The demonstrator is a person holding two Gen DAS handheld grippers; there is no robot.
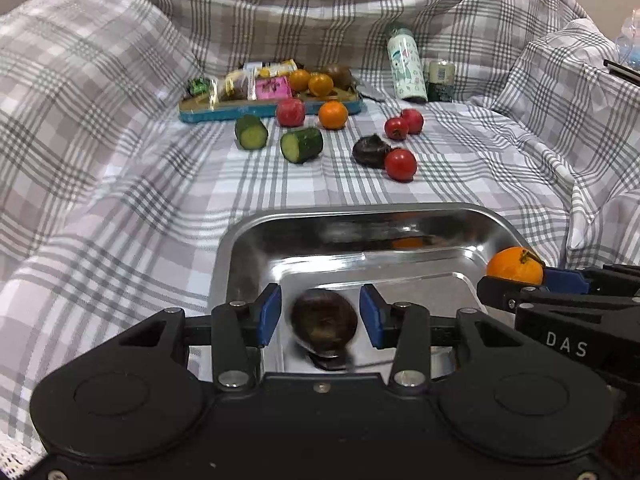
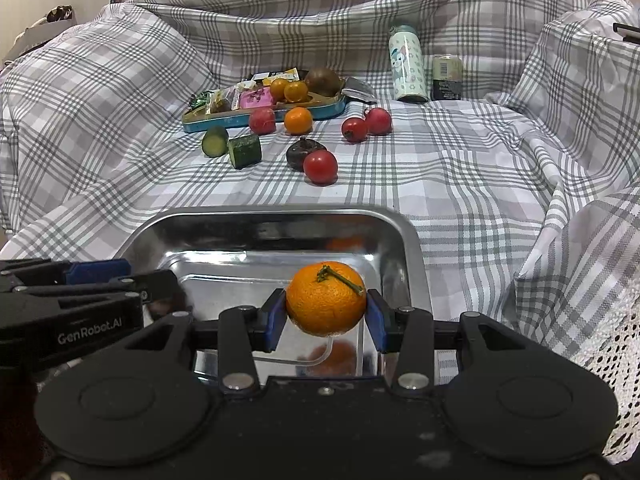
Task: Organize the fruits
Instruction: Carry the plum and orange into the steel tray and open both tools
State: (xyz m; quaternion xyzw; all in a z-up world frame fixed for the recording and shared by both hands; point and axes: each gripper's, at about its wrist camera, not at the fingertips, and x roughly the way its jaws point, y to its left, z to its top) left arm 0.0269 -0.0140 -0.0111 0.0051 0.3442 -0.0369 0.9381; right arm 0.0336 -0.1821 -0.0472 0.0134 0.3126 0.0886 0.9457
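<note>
Two claws over a steel tray (image 1: 248,248), side by side, both at the drop-off stage.

Left claw (image 1: 320,316): wide open, blue pads clear of a dark brown fruit (image 1: 324,320) blurred between them, touching neither. Probably just let go, or falling, into the tray below; cannot tell whether it rests on the tray floor.

Right claw (image 2: 326,312): closed on an orange (image 2: 326,298), pads pressed against its two sides, stem up. Held above the tray's right half, with an orange reflection on the metal beneath. Likely held there so that the release drops it beside the brown fruit rather than on it.

Further back on the checked cloth (image 2: 460,168), loose: three small red fruits, one (image 2: 320,166) touching a dark purple one (image 2: 300,152), a pink-red one (image 2: 262,121), another orange (image 2: 298,120), two cucumber pieces (image 2: 244,151). Behind them a blue tray (image 2: 280,114) with snack packets, two oranges and a brown fruit. Bottle (image 2: 407,64) and can (image 2: 447,78) upright at the back right.

Task early, by the look of it: most fruit not yet collected. Round fruit liable to roll on slick steel, so a low release looks wise.
</note>
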